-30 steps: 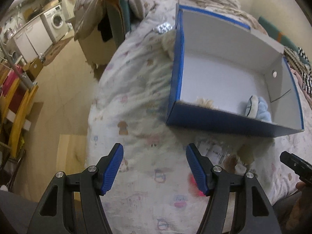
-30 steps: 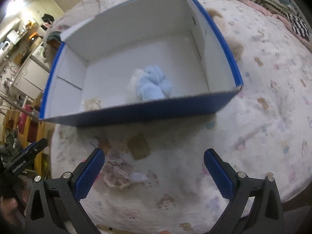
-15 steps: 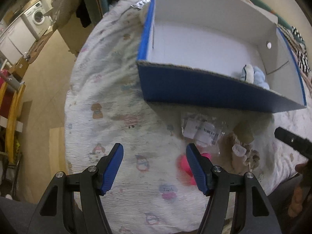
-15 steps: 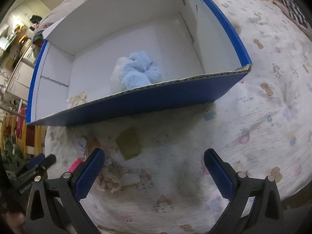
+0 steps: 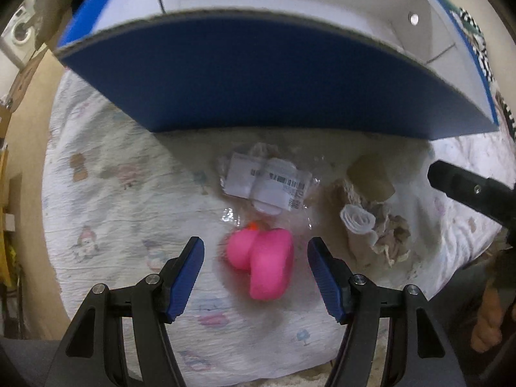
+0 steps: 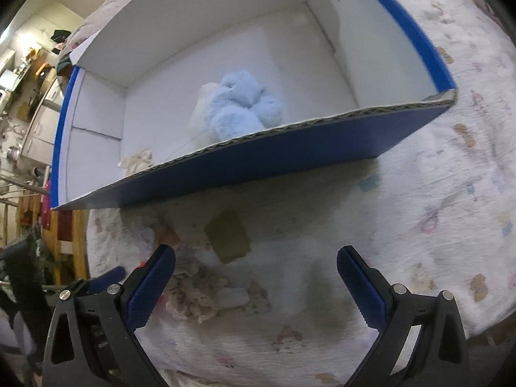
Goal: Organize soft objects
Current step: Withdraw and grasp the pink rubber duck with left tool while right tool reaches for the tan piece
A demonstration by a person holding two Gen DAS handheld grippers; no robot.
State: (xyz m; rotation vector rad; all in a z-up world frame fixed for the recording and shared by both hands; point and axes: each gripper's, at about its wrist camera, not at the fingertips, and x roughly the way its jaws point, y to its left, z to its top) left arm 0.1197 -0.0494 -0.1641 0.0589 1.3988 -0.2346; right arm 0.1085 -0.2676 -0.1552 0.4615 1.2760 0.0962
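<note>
Jaws apart around a smooth, bright-pink soft toy.

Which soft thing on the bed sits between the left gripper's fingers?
The pink toy, alone between the open left gripper; the beige cloth bundle lies off right.

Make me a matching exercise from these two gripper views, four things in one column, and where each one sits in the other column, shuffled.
Things:
1. pink toy
2. blue plush
3. clear packet with labels
4. brown patch

Places:
A. inside the blue box
B. between the left gripper's open jaws
C. on the bedspread ahead of the right gripper
D. between the pink toy and the box wall

Pairs: 1-B, 2-A, 3-D, 4-C
</note>
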